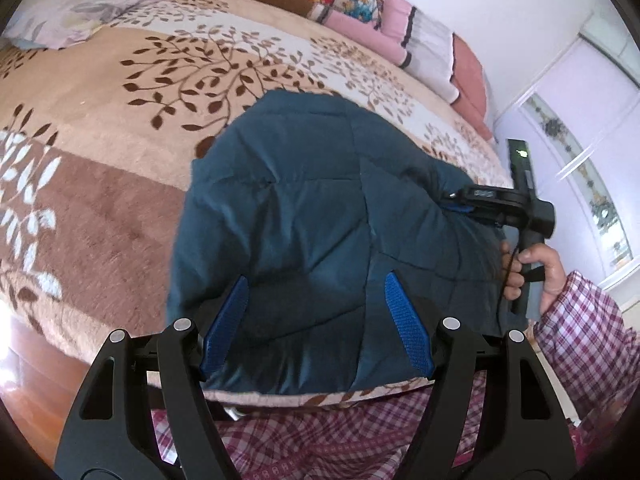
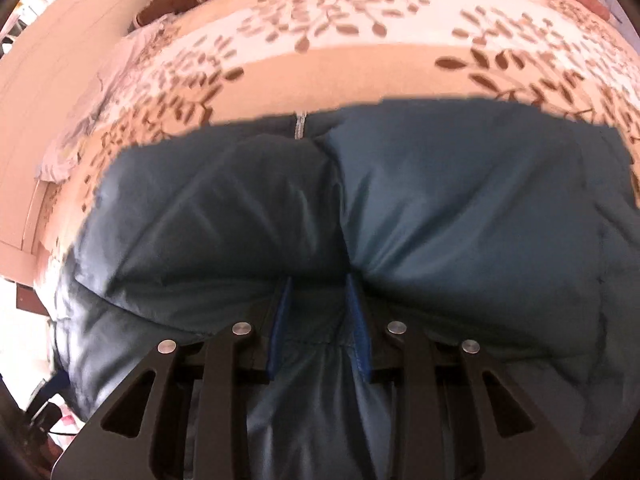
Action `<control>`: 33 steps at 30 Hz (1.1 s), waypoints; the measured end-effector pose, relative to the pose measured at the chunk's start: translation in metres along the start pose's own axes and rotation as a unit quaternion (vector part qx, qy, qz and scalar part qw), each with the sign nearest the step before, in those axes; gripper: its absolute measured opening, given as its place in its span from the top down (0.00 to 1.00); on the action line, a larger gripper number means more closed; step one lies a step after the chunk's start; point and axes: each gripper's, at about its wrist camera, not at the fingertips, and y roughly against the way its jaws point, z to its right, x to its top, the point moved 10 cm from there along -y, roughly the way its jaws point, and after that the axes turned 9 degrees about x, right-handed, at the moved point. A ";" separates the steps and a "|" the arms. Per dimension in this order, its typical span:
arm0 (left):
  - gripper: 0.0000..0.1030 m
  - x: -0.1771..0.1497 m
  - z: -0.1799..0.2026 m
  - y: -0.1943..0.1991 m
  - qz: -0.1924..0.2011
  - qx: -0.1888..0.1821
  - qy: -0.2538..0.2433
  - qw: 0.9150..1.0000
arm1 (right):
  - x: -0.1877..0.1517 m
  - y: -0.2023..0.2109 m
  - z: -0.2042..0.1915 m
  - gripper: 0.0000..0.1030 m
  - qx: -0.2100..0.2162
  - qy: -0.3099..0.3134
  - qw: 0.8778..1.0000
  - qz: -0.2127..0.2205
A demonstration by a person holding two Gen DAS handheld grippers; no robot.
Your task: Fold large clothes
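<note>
My left gripper (image 1: pixel 316 320) hangs over the near edge of the bed (image 1: pixel 100 208), its blue fingers (image 1: pixel 408 328) spread wide with nothing between them; the teal quilted jacket (image 1: pixel 304 208) lies beneath them, and I cannot tell whether the tips touch it. This view takes in the whole room. The jacket sits in the centre and lower centre of the frame on the leaf-patterned blanket (image 1: pixel 168 80). A pale pillow (image 1: pixel 92 4) lies at the upper left, and folded pink and colourful bedding (image 1: pixel 400 32) is stacked at the upper right. At the right edge my right hand (image 1: pixel 536 268), in a plaid sleeve (image 1: pixel 592 328), holds the other gripper's handle, that tool reaching onto the jacket's right side.

The right wrist view shows none of that. It is filled by the jacket (image 2: pixel 460 208) from edge to edge, with the blanket (image 2: pixel 360 56) only across the top. It does show what the left view hides: my right gripper (image 2: pixel 318 320) has its fingers (image 2: pixel 358 328) drawn narrow around a raised fold of the jacket, the fabric bunched between the pads and creasing upward to a zipper (image 2: pixel 299 124) near the upper centre.

No containers appear in either view.
</note>
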 end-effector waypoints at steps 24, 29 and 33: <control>0.31 -0.042 -0.023 0.025 -0.018 0.004 0.062 0.998 | 0.023 0.033 -0.021 0.93 0.004 0.035 0.999 0.026; 0.31 -0.047 -0.019 0.019 -0.036 0.000 0.066 0.997 | -0.027 0.063 -0.040 0.93 0.039 0.038 0.998 0.019; 0.31 -0.051 -0.014 0.014 -0.048 0.015 0.042 0.998 | -0.053 0.048 -0.041 0.93 0.042 0.031 0.999 -0.008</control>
